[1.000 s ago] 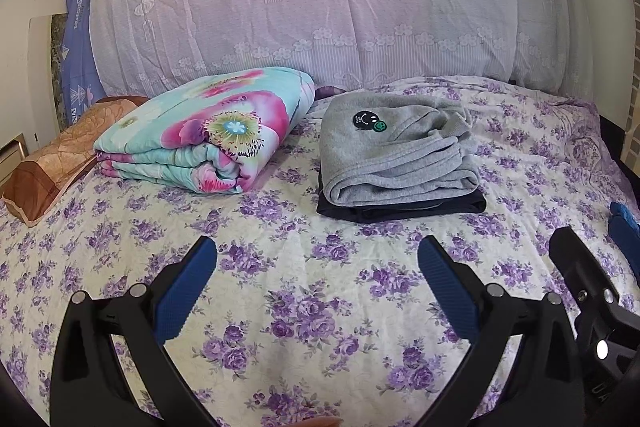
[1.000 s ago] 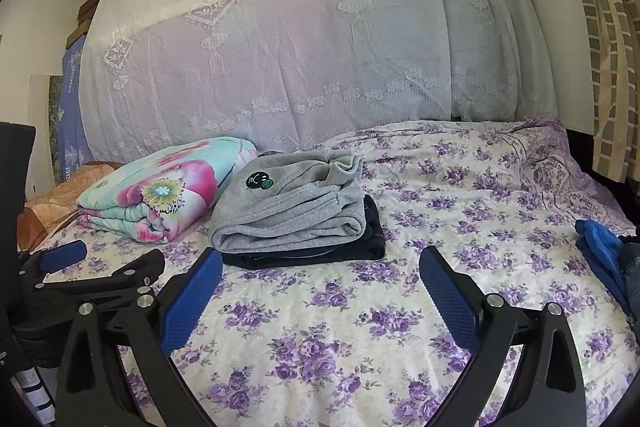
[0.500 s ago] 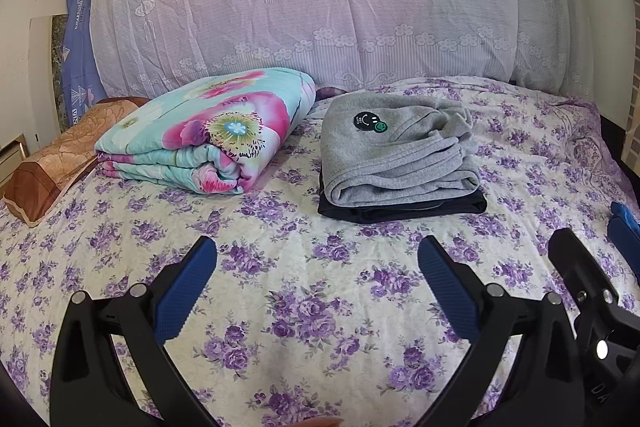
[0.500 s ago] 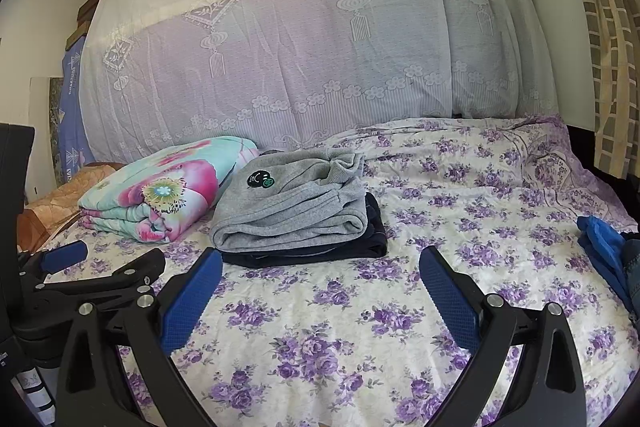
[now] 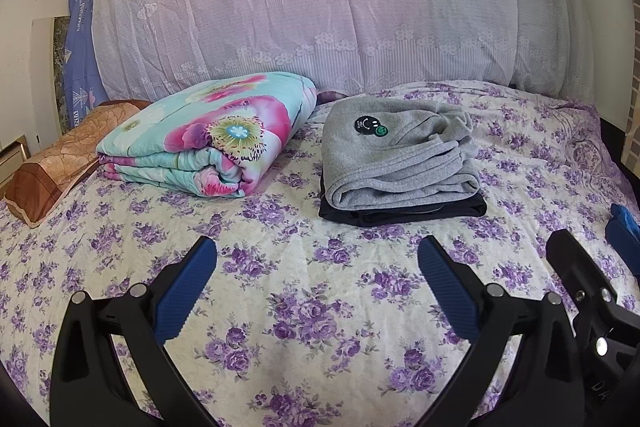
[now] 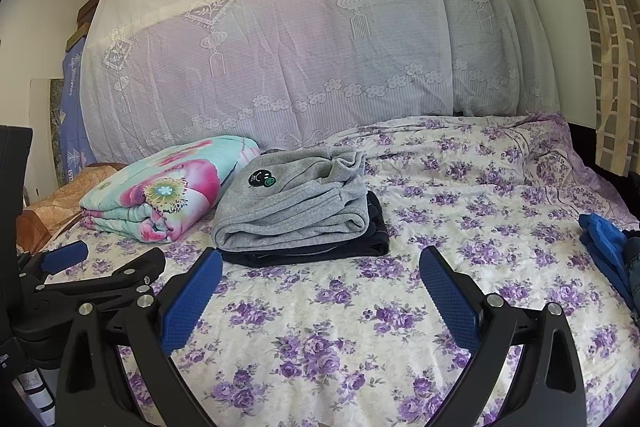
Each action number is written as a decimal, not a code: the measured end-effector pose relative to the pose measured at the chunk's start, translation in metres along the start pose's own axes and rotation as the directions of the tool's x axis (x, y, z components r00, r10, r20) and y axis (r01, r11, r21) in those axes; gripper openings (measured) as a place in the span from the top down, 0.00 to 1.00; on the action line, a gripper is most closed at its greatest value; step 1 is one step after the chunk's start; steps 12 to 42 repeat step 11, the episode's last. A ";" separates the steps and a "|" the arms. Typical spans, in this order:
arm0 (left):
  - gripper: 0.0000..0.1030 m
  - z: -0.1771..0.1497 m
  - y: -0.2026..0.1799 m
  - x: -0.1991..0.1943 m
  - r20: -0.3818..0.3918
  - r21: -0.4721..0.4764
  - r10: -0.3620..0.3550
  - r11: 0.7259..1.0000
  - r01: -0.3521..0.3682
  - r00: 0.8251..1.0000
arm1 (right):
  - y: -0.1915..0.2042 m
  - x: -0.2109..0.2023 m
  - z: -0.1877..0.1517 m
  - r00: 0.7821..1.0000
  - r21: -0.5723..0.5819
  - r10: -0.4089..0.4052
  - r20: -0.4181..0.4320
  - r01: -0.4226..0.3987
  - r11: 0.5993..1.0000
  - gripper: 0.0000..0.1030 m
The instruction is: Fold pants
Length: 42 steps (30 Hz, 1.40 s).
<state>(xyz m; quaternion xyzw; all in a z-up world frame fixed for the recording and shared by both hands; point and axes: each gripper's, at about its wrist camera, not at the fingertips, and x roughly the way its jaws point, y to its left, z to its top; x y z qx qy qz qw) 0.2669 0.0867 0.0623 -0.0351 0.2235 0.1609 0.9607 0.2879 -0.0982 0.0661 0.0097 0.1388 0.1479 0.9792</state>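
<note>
Here both the left tool [image 5: 316,261] and right tool [image 6: 320,271] hang released before folded grey pants [image 5: 396,163], perhaps atop darker ones.

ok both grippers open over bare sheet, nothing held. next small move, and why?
Probably swing the right gripper right, toward the blue garment bunched at the bed's right edge. The grey pants already lie folded on a dark folded item, and the left gripper is also open and empty, so the blue piece looks like the only loose clothing. Whether it is pants I cannot tell.
</note>
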 end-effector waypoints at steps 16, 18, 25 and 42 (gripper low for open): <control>0.04 0.001 -0.002 -0.001 -0.012 -0.005 -0.005 1.000 0.005 1.000 | 0.002 0.001 -0.002 1.000 -0.002 -0.003 0.001 0.003 1.000 0.04; 0.04 0.001 -0.002 -0.001 -0.012 -0.005 -0.005 1.000 0.005 1.000 | 0.002 0.001 -0.002 1.000 -0.002 -0.003 0.001 0.003 1.000 0.04; 0.04 0.001 -0.002 -0.001 -0.012 -0.005 -0.005 1.000 0.005 1.000 | 0.002 0.001 -0.002 1.000 -0.002 -0.003 0.001 0.003 1.000 0.04; 0.04 0.001 -0.002 -0.001 -0.012 -0.005 -0.005 1.000 0.005 1.000 | 0.002 0.001 -0.002 1.000 -0.002 -0.003 0.001 0.003 1.000 0.04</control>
